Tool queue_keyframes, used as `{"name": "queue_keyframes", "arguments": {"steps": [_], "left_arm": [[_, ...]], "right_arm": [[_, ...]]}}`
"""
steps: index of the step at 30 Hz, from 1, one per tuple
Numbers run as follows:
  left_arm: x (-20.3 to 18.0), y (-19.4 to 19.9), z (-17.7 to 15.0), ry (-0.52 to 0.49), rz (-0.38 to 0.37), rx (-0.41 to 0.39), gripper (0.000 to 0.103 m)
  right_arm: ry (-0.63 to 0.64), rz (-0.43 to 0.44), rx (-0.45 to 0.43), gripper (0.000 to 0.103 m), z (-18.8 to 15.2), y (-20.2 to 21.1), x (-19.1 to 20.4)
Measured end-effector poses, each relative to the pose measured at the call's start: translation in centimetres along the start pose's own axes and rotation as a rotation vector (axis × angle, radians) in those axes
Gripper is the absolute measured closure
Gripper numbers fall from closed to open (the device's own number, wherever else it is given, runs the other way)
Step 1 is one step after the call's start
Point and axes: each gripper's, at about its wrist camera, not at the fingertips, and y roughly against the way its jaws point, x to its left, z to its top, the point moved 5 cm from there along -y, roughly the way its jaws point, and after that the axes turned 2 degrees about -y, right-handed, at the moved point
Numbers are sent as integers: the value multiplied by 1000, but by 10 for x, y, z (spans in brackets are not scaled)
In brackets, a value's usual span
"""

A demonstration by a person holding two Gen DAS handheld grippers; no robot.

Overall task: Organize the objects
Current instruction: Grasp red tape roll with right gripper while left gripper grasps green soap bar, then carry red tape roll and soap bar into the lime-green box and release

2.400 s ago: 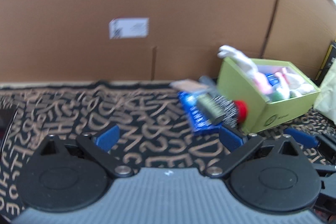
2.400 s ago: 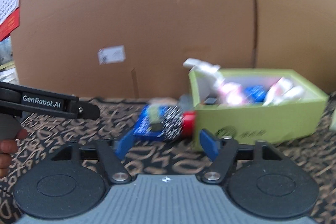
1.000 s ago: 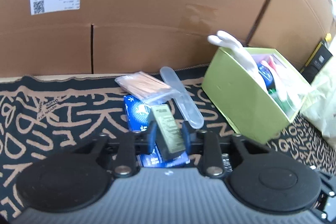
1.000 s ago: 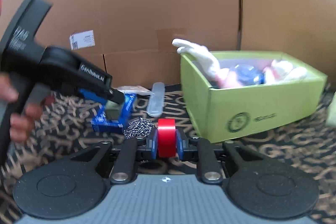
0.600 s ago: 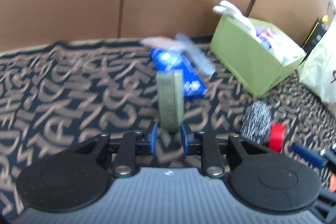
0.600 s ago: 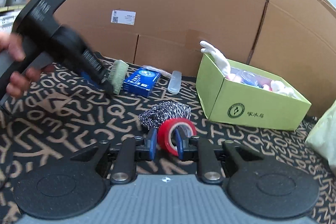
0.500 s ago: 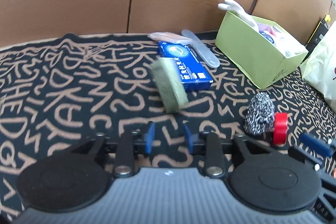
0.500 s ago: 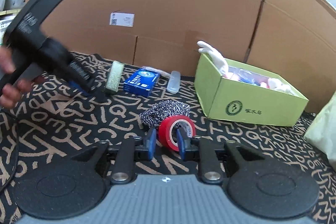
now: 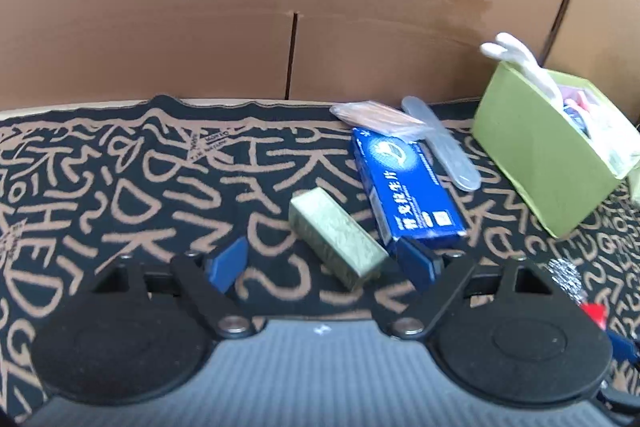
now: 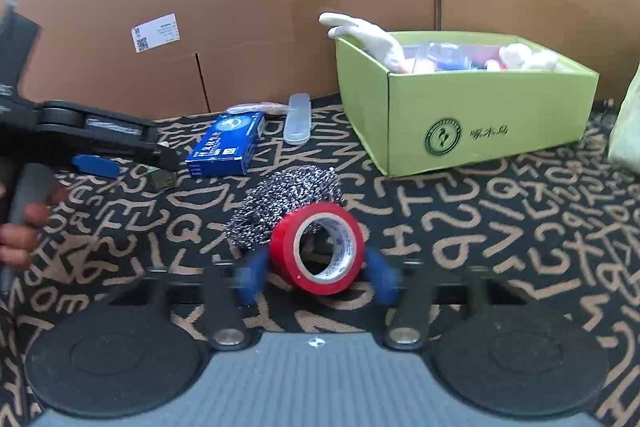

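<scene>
Now, left gripper (image 9: 322, 263) jaws apart over green sponge block (image 9: 337, 237) on patterned counter (image 9: 120, 187), blue box (image 9: 404, 187) at 1 o'clock, right gripper (image 10: 316, 277) jaws apart flanking red tape roll (image 10: 318, 247), steel scourer (image 10: 284, 205) touching behind, green box (image 10: 480, 131) at 2 o'clock.

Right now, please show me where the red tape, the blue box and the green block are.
red tape (image 10: 316, 254): right wrist view, its red outer band.
blue box (image 9: 404, 191): left wrist view, top face.
green block (image 9: 336, 235): left wrist view, top face.
</scene>
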Motion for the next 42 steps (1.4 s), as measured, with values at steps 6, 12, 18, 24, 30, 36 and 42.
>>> {"name": "queue_keyframes", "arguments": {"steps": [6, 12, 18, 24, 30, 36, 42], "left_arm": [[-2, 3, -12, -54, -35, 6, 69], [-5, 9, -20, -79, -45, 4, 91], [-8, 27, -29, -94, -90, 5, 98], [-1, 21, -10, 24, -39, -12, 53], [5, -7, 1, 61, -19, 8, 62], [-1, -1, -11, -2, -79, 42, 81], [-23, 23, -8, -57, -153, 15, 81]], "right_arm": [[22, 24, -11, 50, -7, 17, -1], [0, 23, -15, 50, -12, 19, -7], [0, 19, -51, 50, -14, 41, -13], [-16, 14, -70, 50, -12, 49, -18], [-22, 16, -60, 50, -17, 49, -17], [-29, 17, -49, 50, -20, 44, -20], [-47, 14, -58, 50, -20, 44, -25]]}}
